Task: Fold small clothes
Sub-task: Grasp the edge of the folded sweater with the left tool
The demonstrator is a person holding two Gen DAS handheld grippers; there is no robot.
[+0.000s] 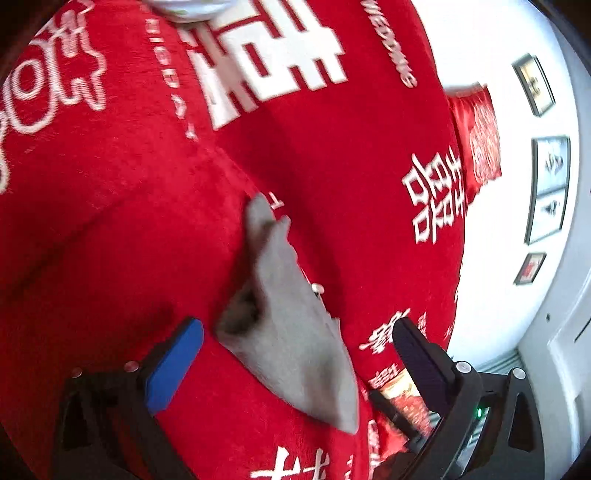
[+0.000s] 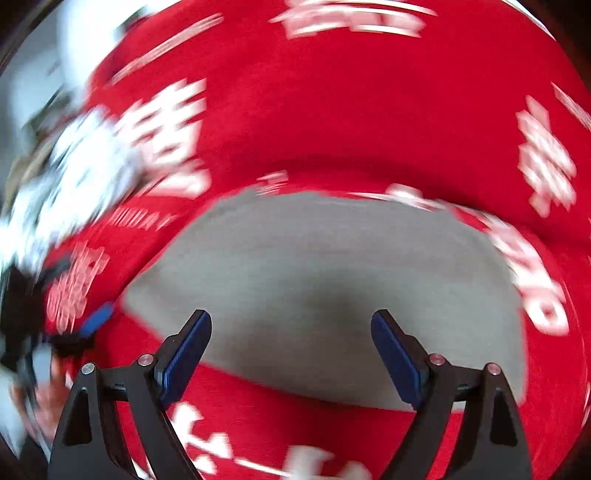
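Note:
A small grey garment [image 1: 291, 325] lies on a red blanket with white characters [image 1: 314, 147]. In the left wrist view it looks narrow and bunched, with a dark fold at its left edge. My left gripper [image 1: 295, 354] is open, its blue-padded fingers either side of the garment's near end. In the blurred right wrist view the grey garment [image 2: 332, 288] spreads wide and flat. My right gripper [image 2: 291, 350] is open just above its near edge. The other gripper's blue pad [image 2: 96, 318] shows at the garment's left end.
The red blanket [image 2: 332, 110] covers the whole work surface. A red cushion [image 1: 480, 147] sits at the blanket's far right edge. A white wall with framed pictures [image 1: 550, 188] lies beyond. A white object [image 1: 188, 7] rests at the blanket's far side.

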